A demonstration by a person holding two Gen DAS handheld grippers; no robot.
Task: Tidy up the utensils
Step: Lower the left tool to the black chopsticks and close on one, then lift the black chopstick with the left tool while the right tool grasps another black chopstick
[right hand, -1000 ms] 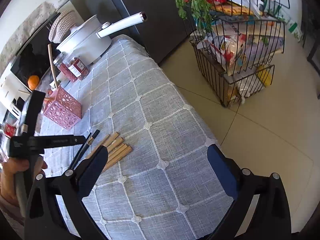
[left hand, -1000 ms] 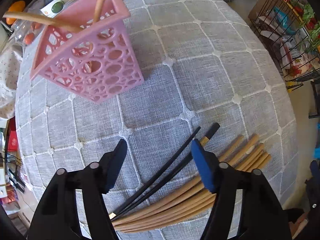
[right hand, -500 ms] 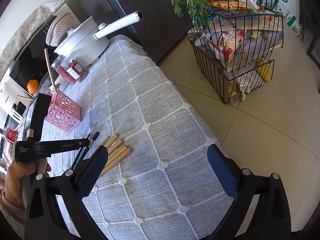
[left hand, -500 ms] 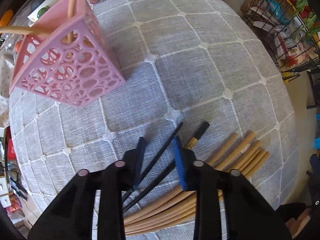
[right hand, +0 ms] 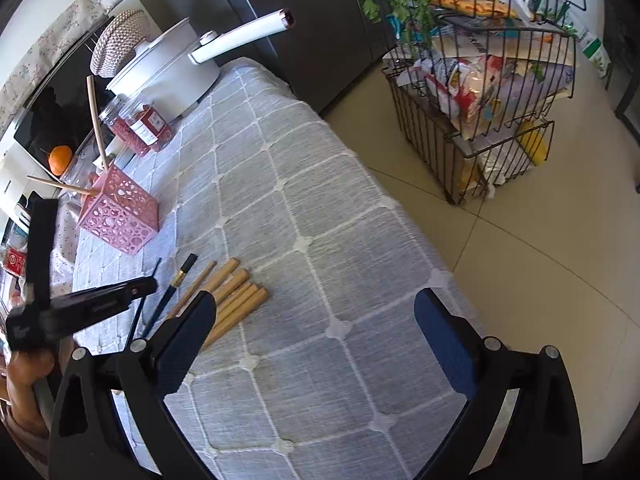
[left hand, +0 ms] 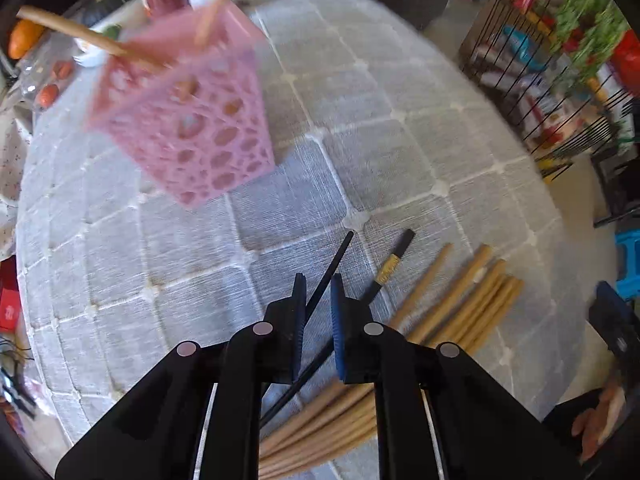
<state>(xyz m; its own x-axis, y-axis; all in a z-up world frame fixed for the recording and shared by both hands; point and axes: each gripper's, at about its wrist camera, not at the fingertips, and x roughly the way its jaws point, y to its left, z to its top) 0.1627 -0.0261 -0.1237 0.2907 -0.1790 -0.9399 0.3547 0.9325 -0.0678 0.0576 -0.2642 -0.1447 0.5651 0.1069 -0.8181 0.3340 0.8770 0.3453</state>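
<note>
My left gripper (left hand: 318, 292) is shut on a thin black chopstick (left hand: 334, 262) and holds it above the grey quilted tablecloth (left hand: 380, 144). A second black chopstick with a gold band (left hand: 390, 266) lies beside it. Several wooden chopsticks (left hand: 460, 304) lie to the right. A pink perforated holder (left hand: 188, 136) with two wooden chopsticks in it stands at the upper left. My right gripper (right hand: 316, 320) is open and empty over the table's near edge; its view shows the holder (right hand: 118, 216), the wooden chopsticks (right hand: 236, 288) and the left gripper (right hand: 100, 304).
A white pot (right hand: 168, 72) with a long handle, jars of red contents (right hand: 142, 122) and an orange (right hand: 60, 159) stand at the far end of the table. A black wire rack (right hand: 480, 92) full of packages stands on the floor to the right.
My left gripper has closed from wide open onto the thin black chopstick and lifted it. The view has swung, so the pink holder looks blurred. The right gripper has barely moved.
</note>
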